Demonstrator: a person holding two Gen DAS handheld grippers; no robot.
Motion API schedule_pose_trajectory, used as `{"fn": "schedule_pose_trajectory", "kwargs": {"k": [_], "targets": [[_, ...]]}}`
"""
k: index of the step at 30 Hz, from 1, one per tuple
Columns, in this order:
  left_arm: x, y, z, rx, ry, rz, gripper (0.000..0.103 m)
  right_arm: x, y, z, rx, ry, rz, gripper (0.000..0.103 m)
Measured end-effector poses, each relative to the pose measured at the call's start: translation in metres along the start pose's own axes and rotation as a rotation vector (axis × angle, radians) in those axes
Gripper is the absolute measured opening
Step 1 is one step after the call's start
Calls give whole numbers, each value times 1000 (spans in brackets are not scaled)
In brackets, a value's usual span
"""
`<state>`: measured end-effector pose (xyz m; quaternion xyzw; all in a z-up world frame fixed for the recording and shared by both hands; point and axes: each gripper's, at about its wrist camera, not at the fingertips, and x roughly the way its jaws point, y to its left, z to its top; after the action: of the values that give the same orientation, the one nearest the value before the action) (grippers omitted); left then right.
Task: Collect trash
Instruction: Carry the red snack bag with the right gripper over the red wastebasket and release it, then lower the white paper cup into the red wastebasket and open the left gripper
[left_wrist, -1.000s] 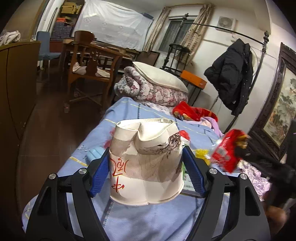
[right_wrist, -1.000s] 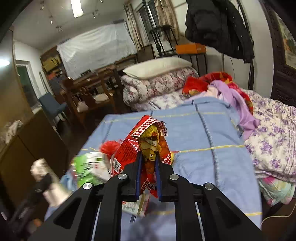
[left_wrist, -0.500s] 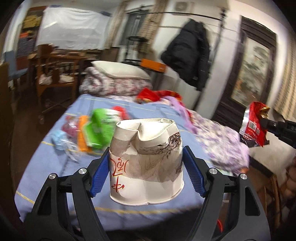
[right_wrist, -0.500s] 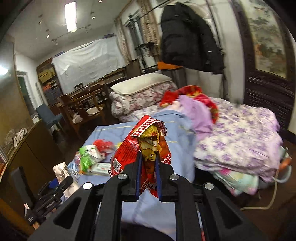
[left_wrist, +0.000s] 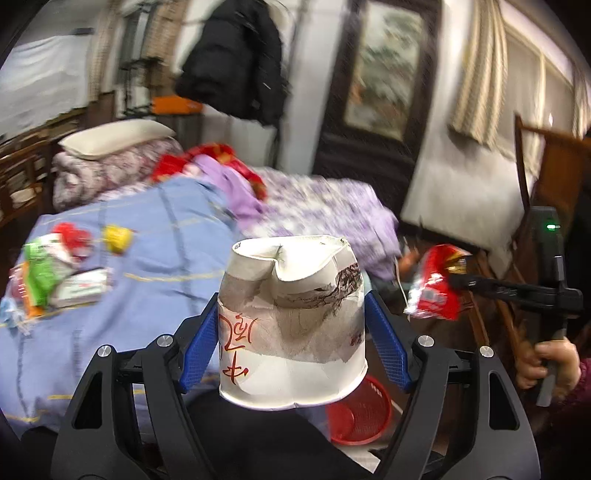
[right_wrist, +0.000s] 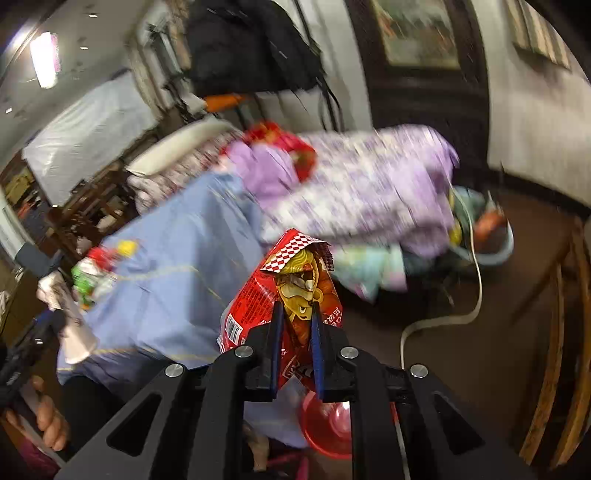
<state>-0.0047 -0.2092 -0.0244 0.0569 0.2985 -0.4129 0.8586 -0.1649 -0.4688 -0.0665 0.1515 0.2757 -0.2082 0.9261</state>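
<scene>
My left gripper (left_wrist: 291, 314) is shut on a crumpled white paper cup (left_wrist: 291, 321) with red writing, its blue pads pressing both sides. My right gripper (right_wrist: 295, 314) is shut on a red snack bag (right_wrist: 291, 288) with a yellow cartoon figure; that bag (left_wrist: 436, 288) also shows at the right of the left wrist view. A red bin (left_wrist: 360, 410) stands on the floor below the cup, and in the right wrist view the red bin (right_wrist: 328, 424) sits partly hidden under my fingers. More wrappers (left_wrist: 48, 273) lie on the blue bedspread (left_wrist: 166, 258).
A purple floral quilt (right_wrist: 369, 192) hangs over the bed's edge. A pale blue basin (right_wrist: 491, 240) and a white cable (right_wrist: 443, 317) lie on the dark floor. Wooden furniture (right_wrist: 554, 332) stands at the right. A person's hand (left_wrist: 546, 358) holds the right gripper's handle.
Both grippers have swung right, away from the bed and out over the floor, each keeping its load. The red bin has come into view below them.
</scene>
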Motion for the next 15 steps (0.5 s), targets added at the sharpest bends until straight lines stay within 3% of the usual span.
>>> {"fn": "schedule_pose_trajectory", "kwargs": {"k": [10, 12, 13, 15], "targets": [[74, -44, -25, 86, 167, -23, 74, 128, -57, -91, 57, 286, -125, 17], [82, -49, -28, 101, 192, -22, 74, 158, -63, -109, 73, 356, -149, 29], [88, -51, -30, 110, 207, -22, 74, 169, -67, -117, 96, 396, -142, 47], [98, -55, -35, 127, 236, -22, 74, 181, -74, -127, 146, 433, -149, 53]]}}
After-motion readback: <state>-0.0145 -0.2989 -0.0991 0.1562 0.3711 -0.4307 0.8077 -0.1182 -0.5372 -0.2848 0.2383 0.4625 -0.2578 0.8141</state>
